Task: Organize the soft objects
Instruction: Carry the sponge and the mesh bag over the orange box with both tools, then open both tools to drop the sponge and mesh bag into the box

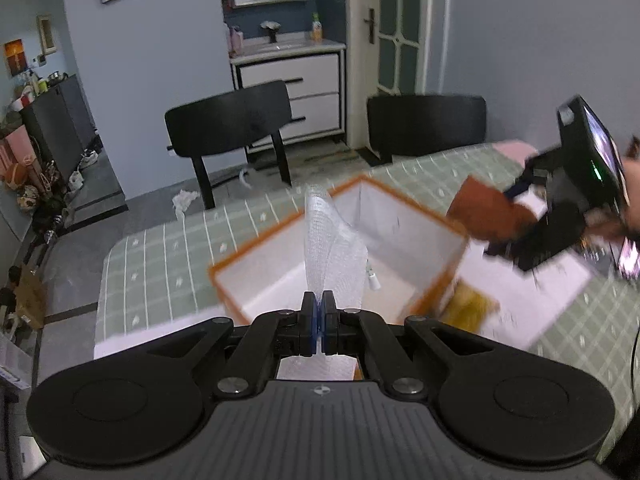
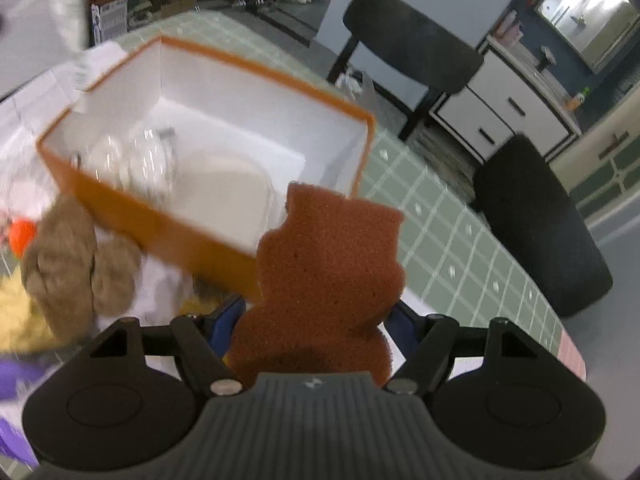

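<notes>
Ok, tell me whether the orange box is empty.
Not empty: the orange box holds clear plastic packaging and a pale flat item.

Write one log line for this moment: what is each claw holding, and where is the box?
left claw: shut on white mesh cloth | right claw: shut on brown sponge | orange box: open on checked table, below both

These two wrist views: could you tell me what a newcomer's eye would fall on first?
Probably the orange-rimmed white box, open on the green checked tablecloth. Before it, the right gripper holds a brown sponge between its fingers. In the left view, the left gripper pinches a white mesh sheet above the box.
</notes>
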{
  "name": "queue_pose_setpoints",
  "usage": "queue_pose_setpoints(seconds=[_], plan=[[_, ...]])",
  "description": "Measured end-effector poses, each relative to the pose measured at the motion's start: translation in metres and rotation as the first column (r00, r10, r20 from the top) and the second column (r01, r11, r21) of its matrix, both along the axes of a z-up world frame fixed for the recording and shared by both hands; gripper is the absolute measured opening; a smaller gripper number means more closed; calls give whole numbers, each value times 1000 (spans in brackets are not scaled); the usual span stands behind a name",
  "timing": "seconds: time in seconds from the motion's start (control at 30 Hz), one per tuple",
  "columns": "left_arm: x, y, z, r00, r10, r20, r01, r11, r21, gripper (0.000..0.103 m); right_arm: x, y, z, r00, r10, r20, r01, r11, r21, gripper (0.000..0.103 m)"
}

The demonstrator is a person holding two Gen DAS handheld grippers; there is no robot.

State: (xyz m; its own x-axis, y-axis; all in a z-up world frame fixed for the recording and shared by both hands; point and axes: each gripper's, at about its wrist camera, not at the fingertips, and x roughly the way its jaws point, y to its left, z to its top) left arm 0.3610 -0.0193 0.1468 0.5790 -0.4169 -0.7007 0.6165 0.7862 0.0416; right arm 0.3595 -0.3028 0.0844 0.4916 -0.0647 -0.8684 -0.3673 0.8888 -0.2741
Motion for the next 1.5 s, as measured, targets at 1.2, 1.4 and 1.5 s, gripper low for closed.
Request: queue_pose_setpoints(seconds=[1.2, 1.4, 1.5], plan=[[109, -83, -135, 991, 127, -39, -107, 940, 322, 23, 119, 104, -97, 986, 126, -109, -122, 992, 39, 75], [107, -81, -129, 991, 128, -37, -112, 949, 294, 38, 114, 106, -95, 987, 117, -106, -116, 993, 24, 82], [104, -78, -120, 992, 126, -23, -114, 954, 276, 45, 113, 106, -93, 989, 112, -101, -111, 994, 18, 86]])
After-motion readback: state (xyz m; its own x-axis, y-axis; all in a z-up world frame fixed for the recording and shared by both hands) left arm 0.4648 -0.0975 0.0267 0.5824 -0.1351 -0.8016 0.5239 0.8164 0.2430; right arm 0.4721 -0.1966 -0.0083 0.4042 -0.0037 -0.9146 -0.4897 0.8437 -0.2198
